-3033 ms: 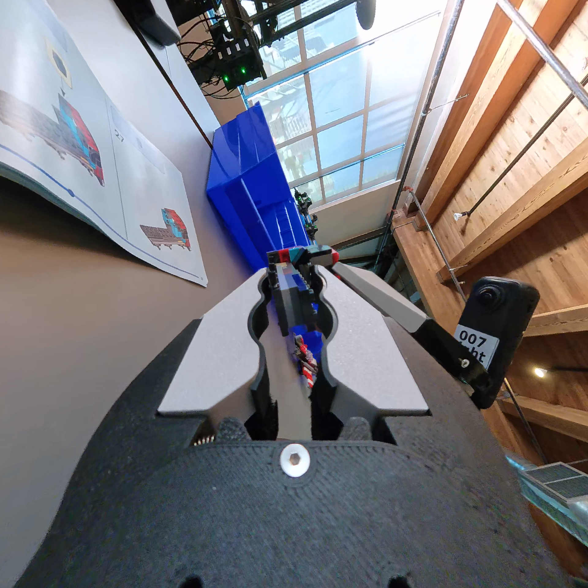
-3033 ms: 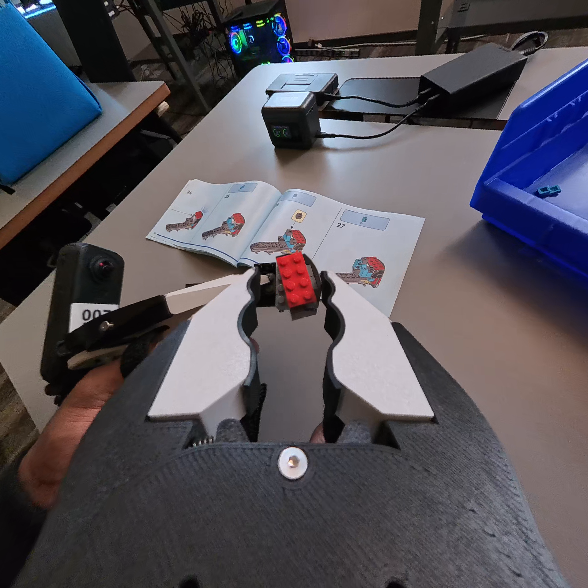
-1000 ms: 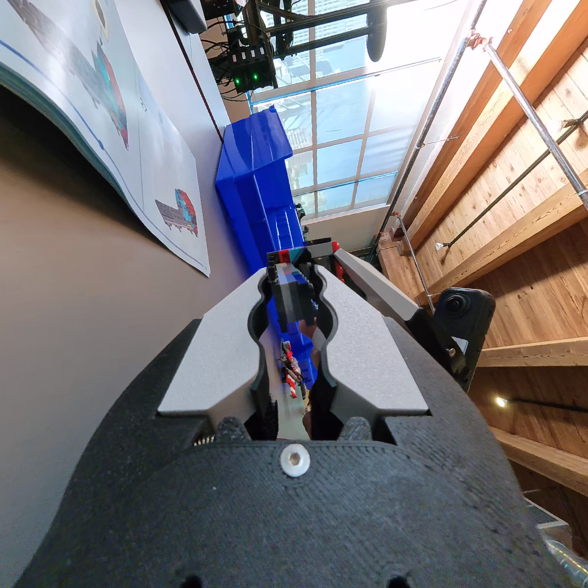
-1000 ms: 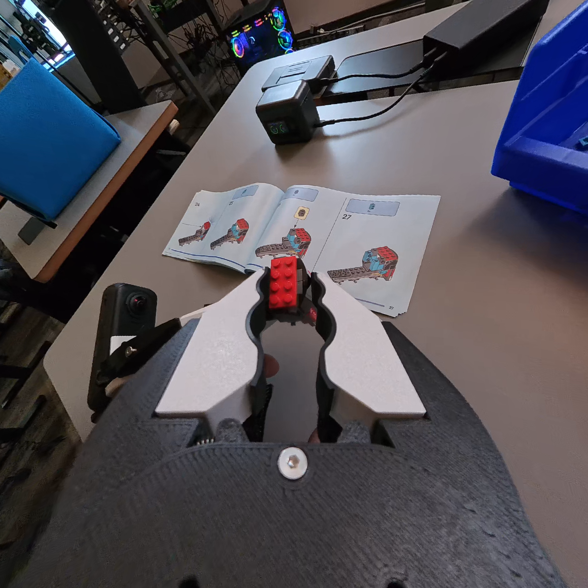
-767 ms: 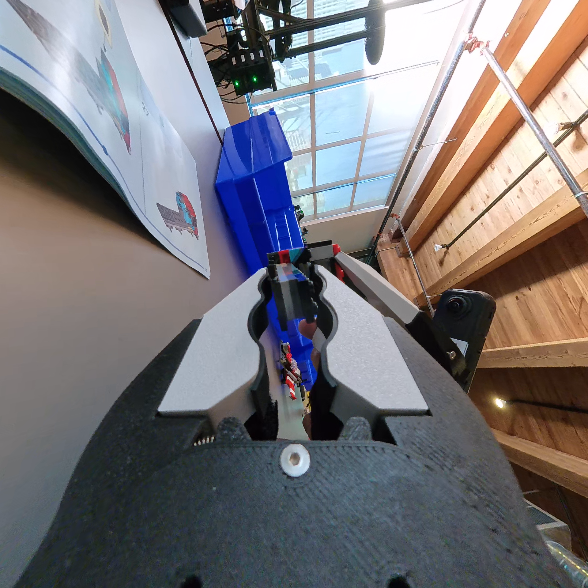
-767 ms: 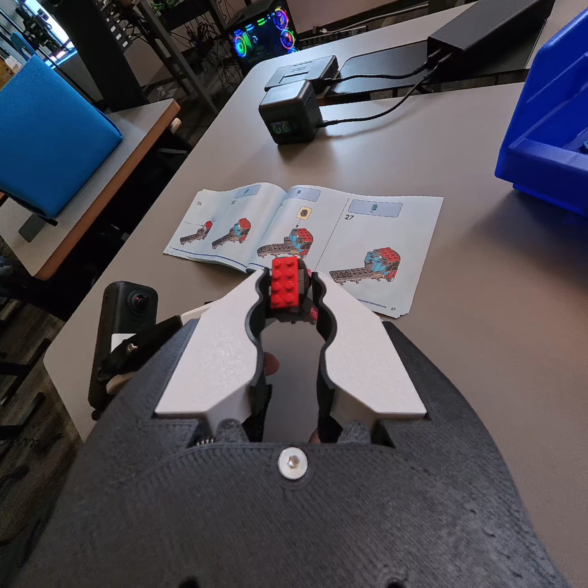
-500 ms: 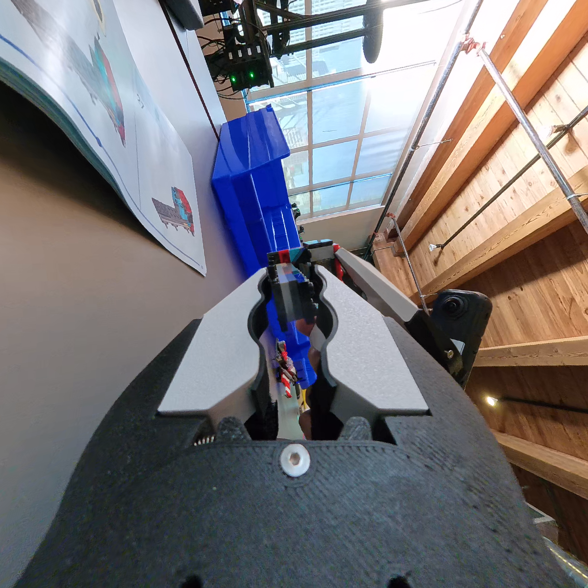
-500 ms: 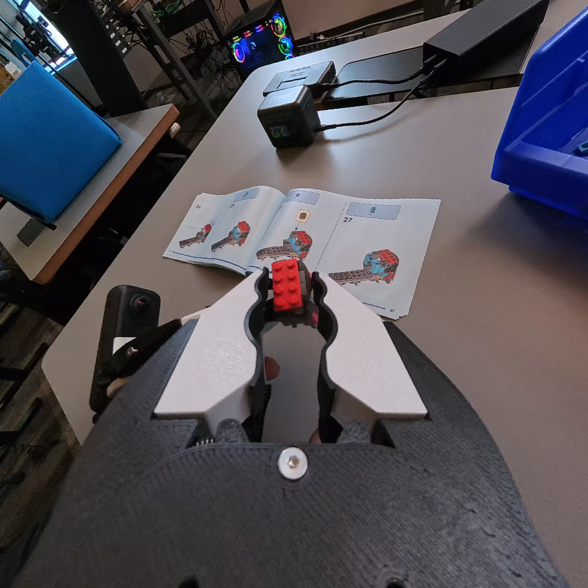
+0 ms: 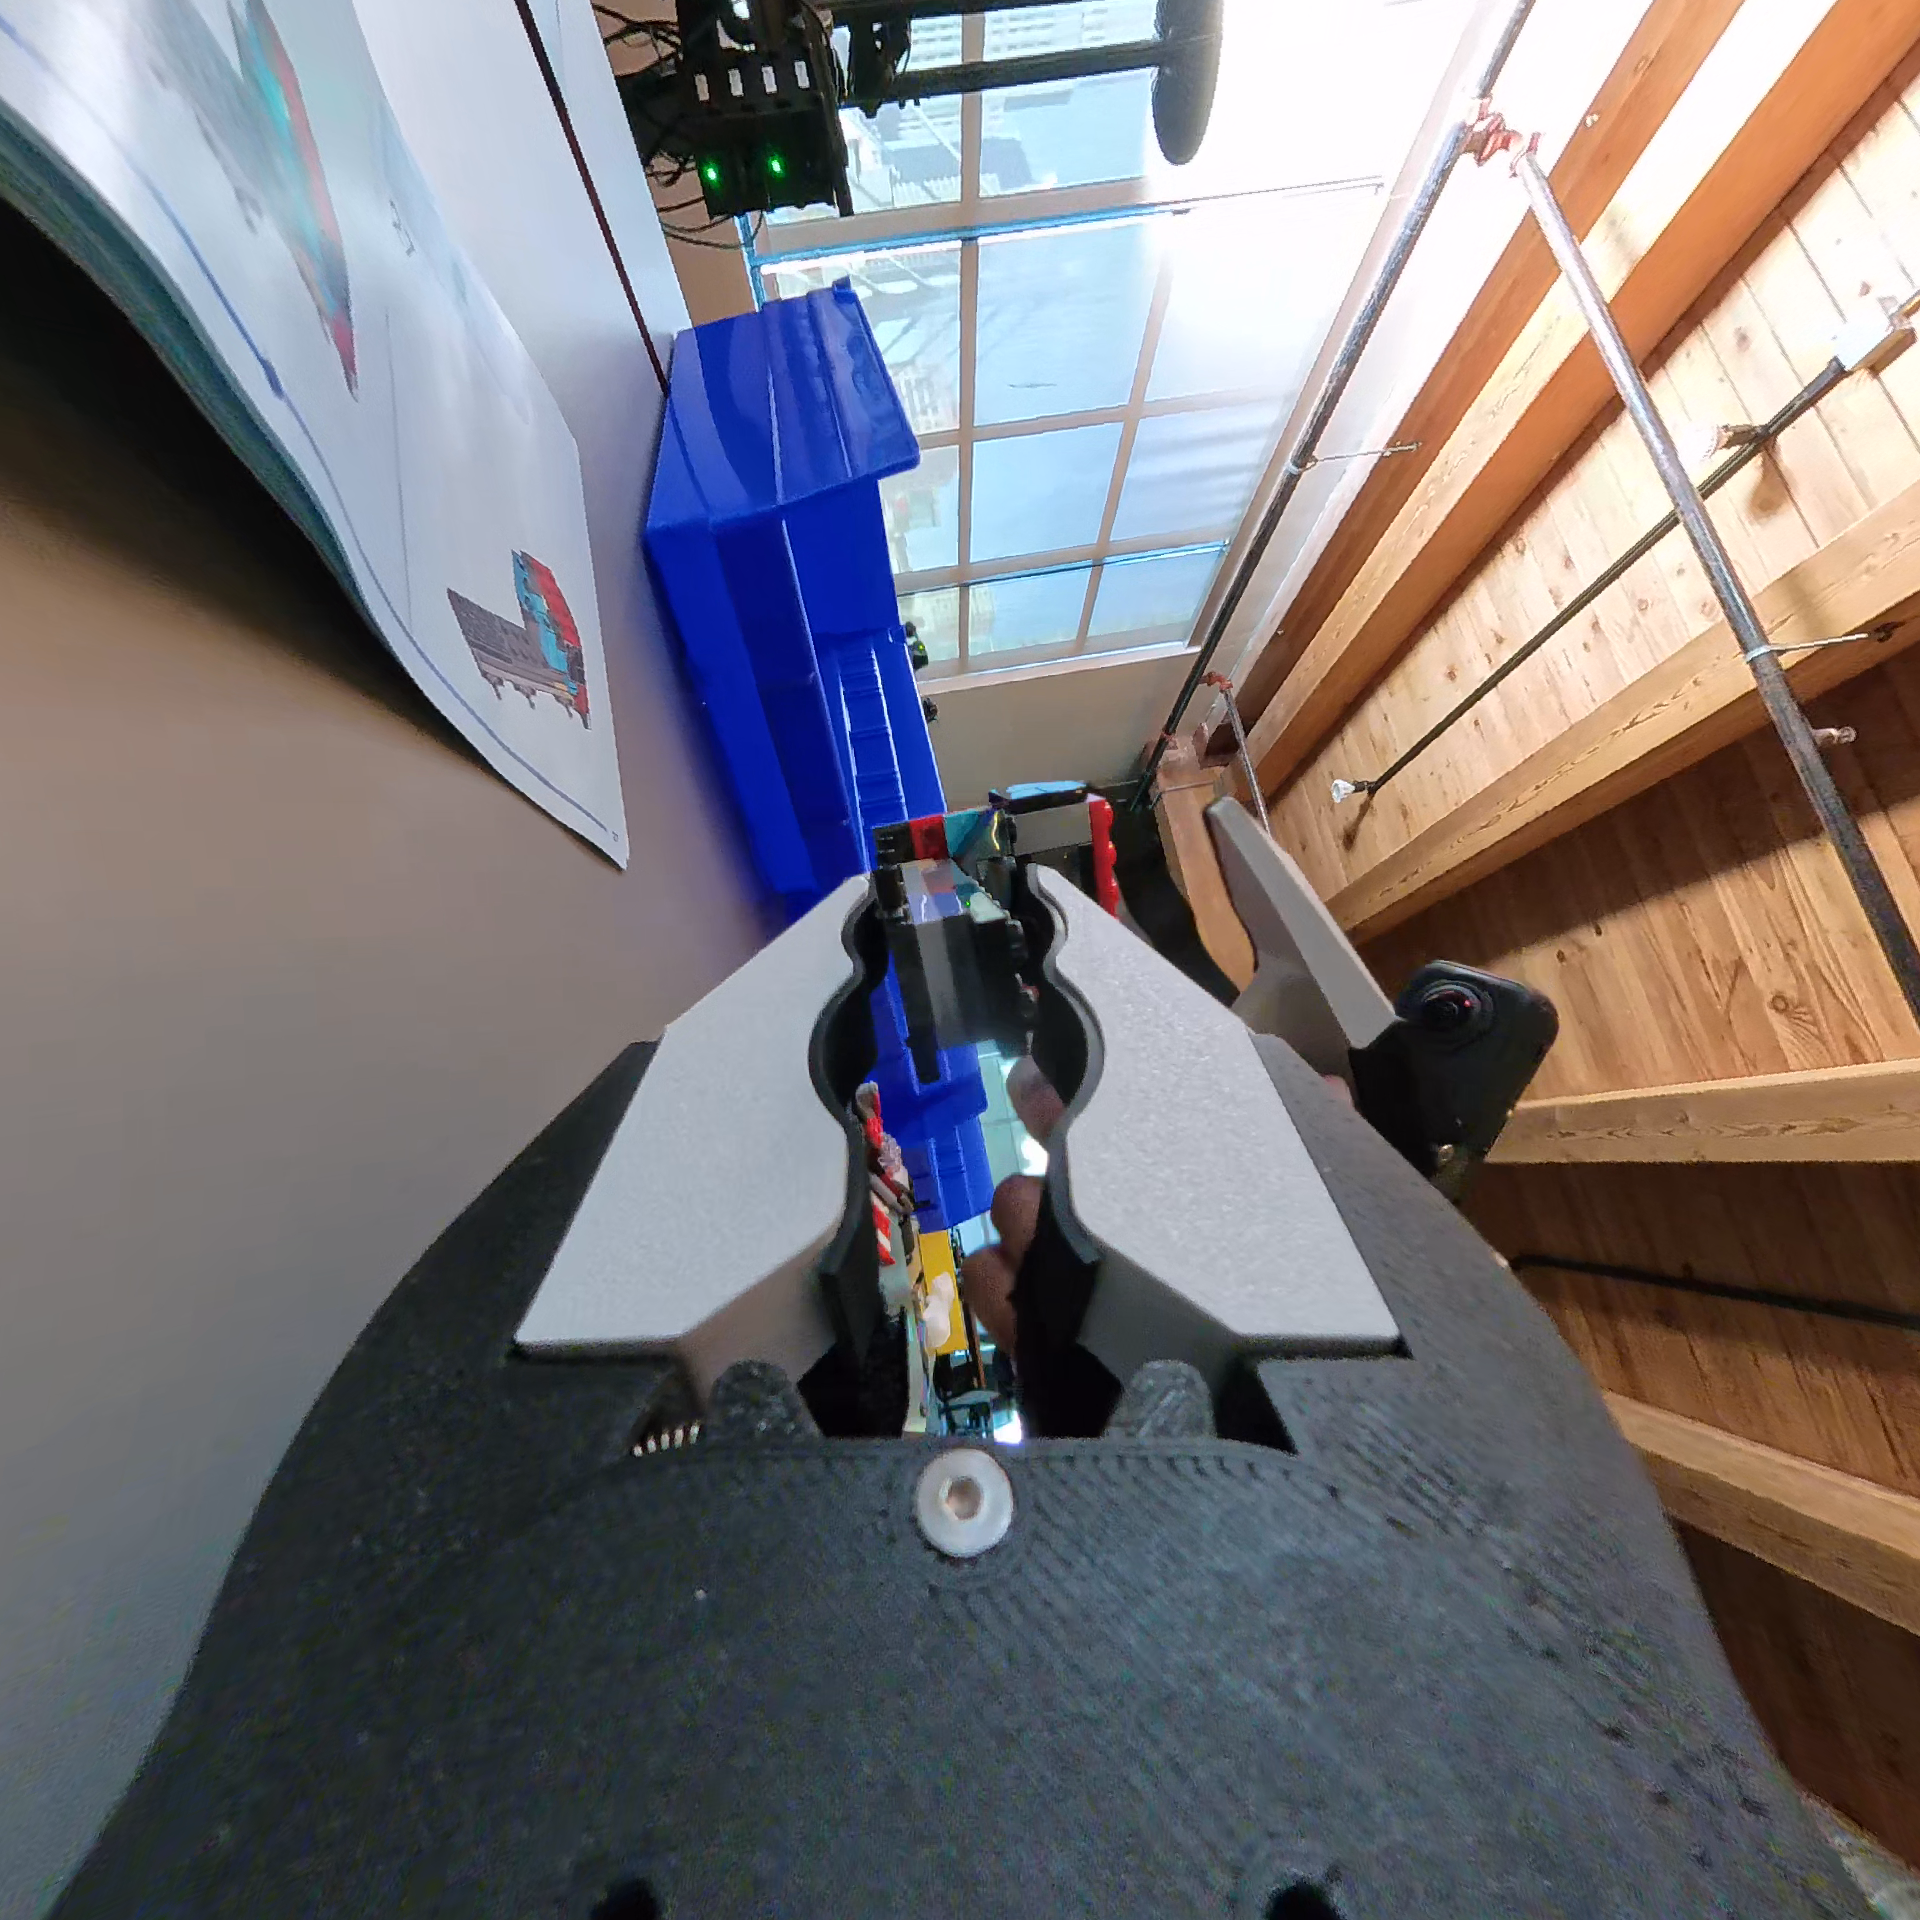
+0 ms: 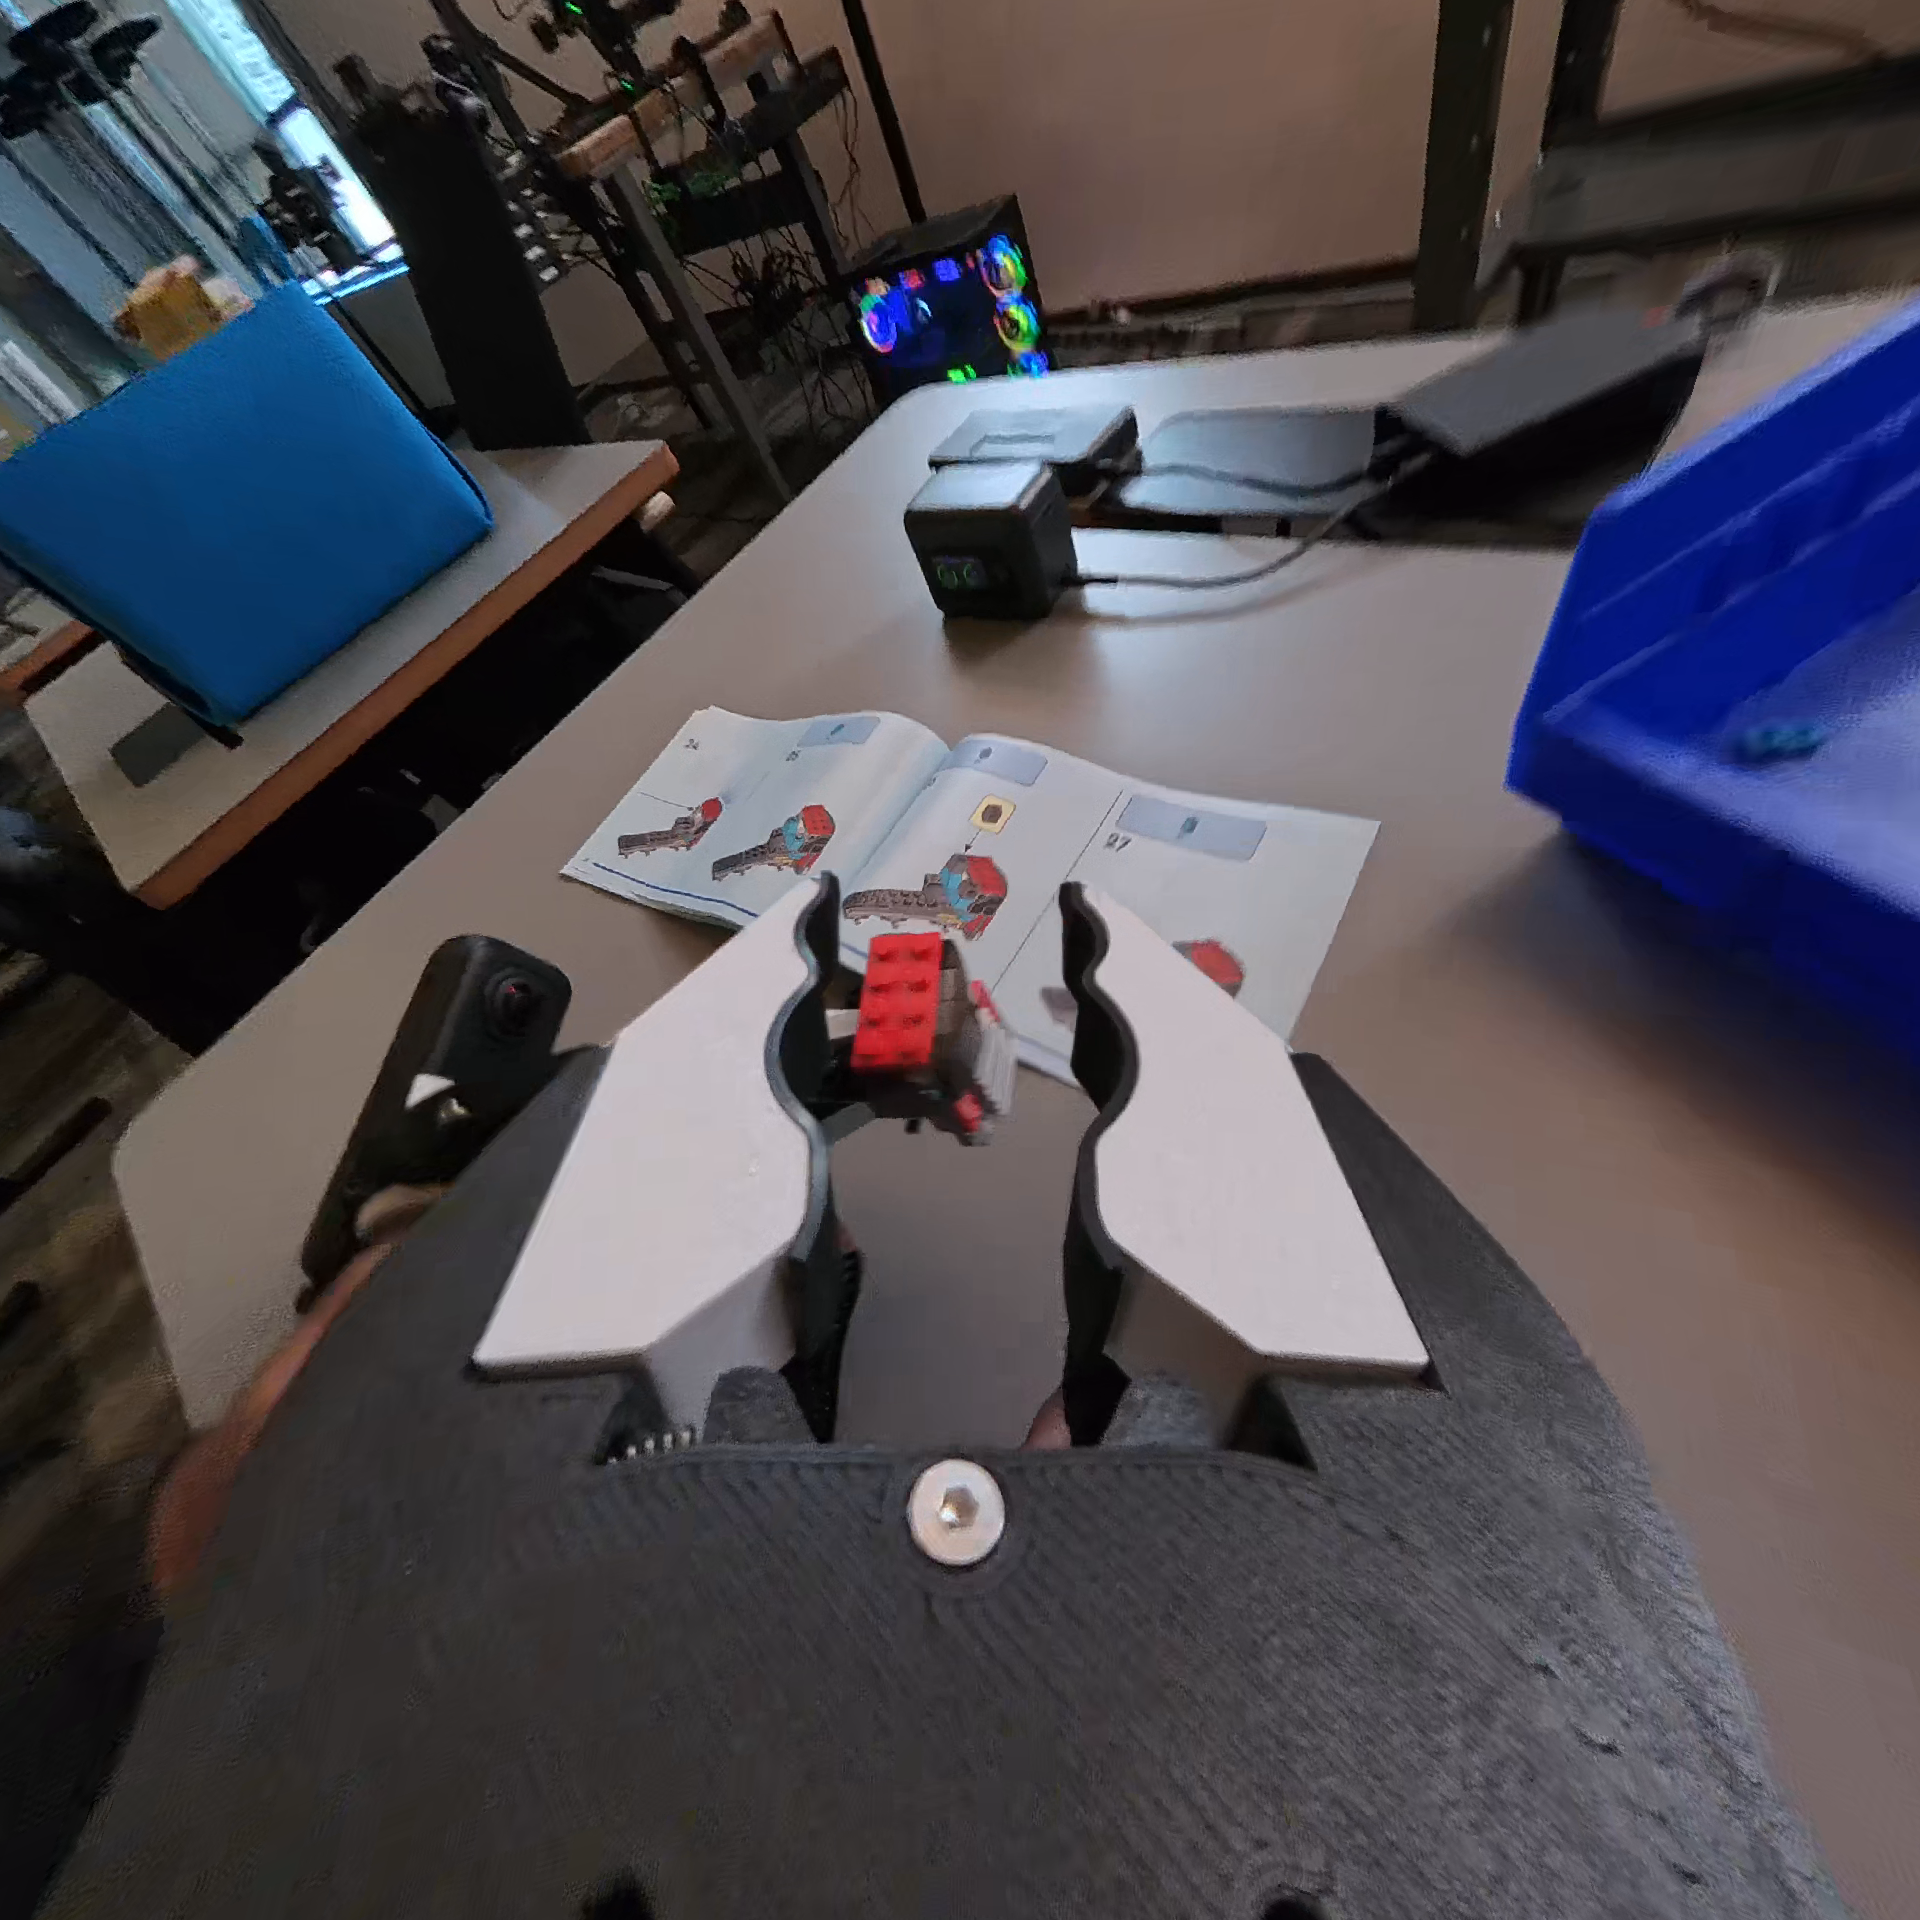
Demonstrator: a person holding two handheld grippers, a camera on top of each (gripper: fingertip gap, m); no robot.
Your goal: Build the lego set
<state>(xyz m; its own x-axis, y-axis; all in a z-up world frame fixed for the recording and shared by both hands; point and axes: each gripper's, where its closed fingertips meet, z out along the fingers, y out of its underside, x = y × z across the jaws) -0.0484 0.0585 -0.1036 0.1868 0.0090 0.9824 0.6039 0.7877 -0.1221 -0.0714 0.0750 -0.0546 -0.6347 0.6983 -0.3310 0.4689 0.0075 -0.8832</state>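
My left gripper [image 9: 951, 899] is shut on the dark grey base of the lego model [image 9: 956, 977], held sideways above the table. The model's red and teal upper end [image 9: 997, 826] sticks out past the fingertips. In the right wrist view the model [image 10: 914, 1023] has a red studded brick [image 10: 899, 992] on top and sits between the fingers of my right gripper [image 10: 945, 904], which is open and not touching it. One right finger [image 9: 1283, 935] shows beside the model in the left wrist view. The left gripper is mostly hidden there; only its camera [image 10: 483, 1039] shows.
An open instruction booklet [image 10: 966, 821] lies on the grey table [image 10: 1455, 1091] just beyond the model. A blue bin [image 10: 1745, 665] with a small teal piece [image 10: 1777, 740] stands at the right. A black cube device [image 10: 987, 540] and black boxes with cables sit at the back. The grippers' ends are close to 6 cm from one another. Left tips and right tips are each some 30 cm from the black cube device [image 10: 987, 540].
My right gripper was shut on the model's red-topped end and has now opened and let go. The left gripper keeps its hold. The right view has tilted up slightly.
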